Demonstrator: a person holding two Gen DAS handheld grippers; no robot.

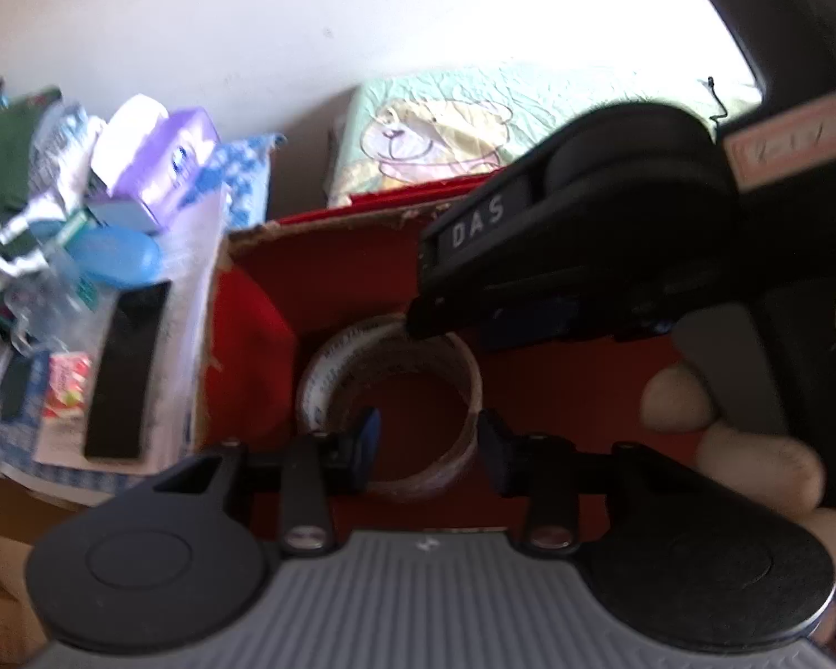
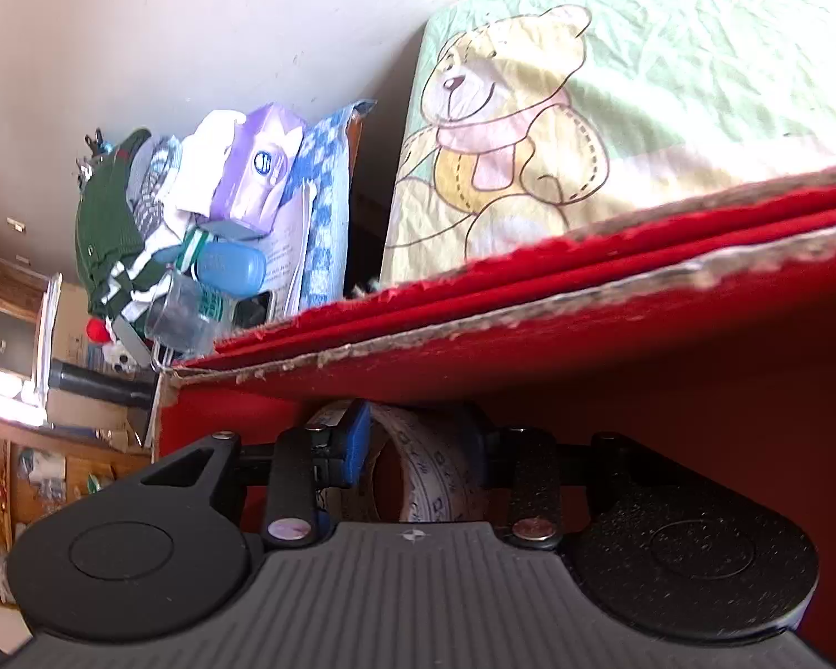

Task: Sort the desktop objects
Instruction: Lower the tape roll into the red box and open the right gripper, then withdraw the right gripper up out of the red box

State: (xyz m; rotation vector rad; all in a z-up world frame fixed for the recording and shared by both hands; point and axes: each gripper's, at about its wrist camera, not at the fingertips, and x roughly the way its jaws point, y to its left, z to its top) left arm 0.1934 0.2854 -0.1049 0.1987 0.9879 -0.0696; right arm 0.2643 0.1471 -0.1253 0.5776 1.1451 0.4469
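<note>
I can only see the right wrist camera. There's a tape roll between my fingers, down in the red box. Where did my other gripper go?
Observer: The left hand-held gripper hangs right over the same tape roll, fingers open and holding nothing.
Operator: Which bit of the roll am I on?
Observer: In the left wrist view, your right hand-held gripper meets the roll at its far rim, reaching in from the right.
Operator: Is there anything next to the box that I can't see?
Observer: Yes, a flat black slab lies on some papers just left of the red box.
</note>
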